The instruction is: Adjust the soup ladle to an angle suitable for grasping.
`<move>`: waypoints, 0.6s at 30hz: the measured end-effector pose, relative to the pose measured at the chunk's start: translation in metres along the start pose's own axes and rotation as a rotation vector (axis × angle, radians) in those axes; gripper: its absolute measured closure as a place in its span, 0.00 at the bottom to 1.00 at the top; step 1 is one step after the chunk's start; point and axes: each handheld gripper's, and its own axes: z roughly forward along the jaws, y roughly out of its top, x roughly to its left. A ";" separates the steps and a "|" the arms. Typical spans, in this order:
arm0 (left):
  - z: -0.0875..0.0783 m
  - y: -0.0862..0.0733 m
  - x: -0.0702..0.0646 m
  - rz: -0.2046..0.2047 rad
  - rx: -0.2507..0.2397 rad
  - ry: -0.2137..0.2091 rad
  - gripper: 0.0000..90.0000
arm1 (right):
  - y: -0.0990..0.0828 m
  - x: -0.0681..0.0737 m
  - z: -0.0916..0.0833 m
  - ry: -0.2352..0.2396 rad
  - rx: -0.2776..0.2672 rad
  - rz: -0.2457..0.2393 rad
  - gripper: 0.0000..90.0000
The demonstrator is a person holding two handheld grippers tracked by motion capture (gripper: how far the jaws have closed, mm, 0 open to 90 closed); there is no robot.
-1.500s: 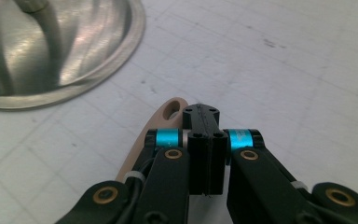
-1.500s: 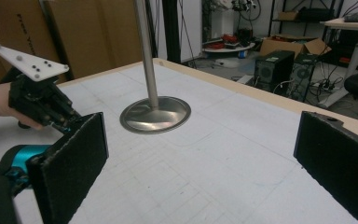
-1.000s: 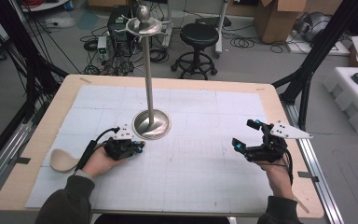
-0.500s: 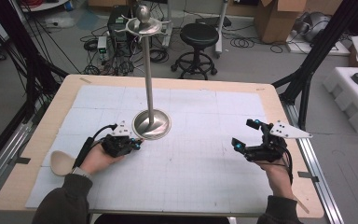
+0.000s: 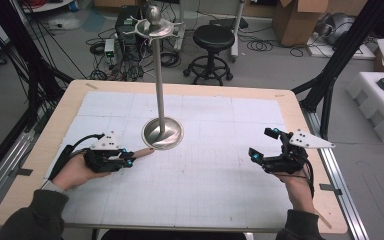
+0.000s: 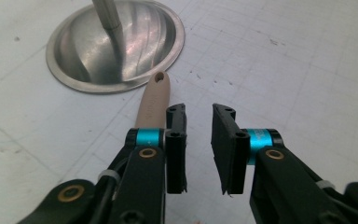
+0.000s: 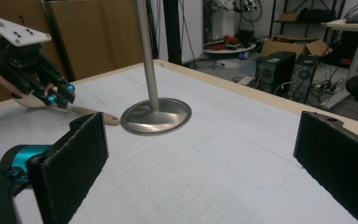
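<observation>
High view shows us at the table with our left gripper (image 5: 125,159) low on the mat beside a wooden spoon (image 5: 142,151), whose handle tip reaches almost to the round base of the metal stand (image 5: 162,133). Our right gripper (image 5: 261,145) sits well apart on the other side, its fingers spread wide and holding nothing.

Left gripper view gives us the detail we need. Our left fingers (image 6: 176,140) are parted with a narrow gap between them, and that gap is empty. The spoon handle (image 6: 154,102) lies just outside the left-hand finger, passing beneath its knuckle and running forward toward the stand base (image 6: 116,44). The hole in the handle end sits just short of the base rim.

We judge the step in hand to be gripping the handle, probably so the spoon can go up onto the stand's hooks. To do it well, we should open the fingers wider, then shift them sideways until the handle lies squarely between the pads. We want the pads flat against the handle's sides, not pinching an edge, or the spoon may twist out on the lift. Gripping a little behind the hole keeps it free for a hook. We should also lower the fingertips close to the mat (image 5: 220,150) before closing, since the handle lies flat.
</observation>
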 end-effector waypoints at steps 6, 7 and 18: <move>-0.025 -0.003 0.012 0.037 -0.017 -0.065 0.56 | 0.000 0.000 0.000 0.002 0.002 -0.004 0.02; -0.027 -0.004 0.014 0.038 -0.018 -0.071 0.50 | 0.000 0.000 0.000 0.003 0.001 -0.001 0.02; -0.045 -0.011 0.048 0.043 0.102 -0.130 0.16 | -0.001 0.001 0.003 0.003 0.018 -0.006 0.02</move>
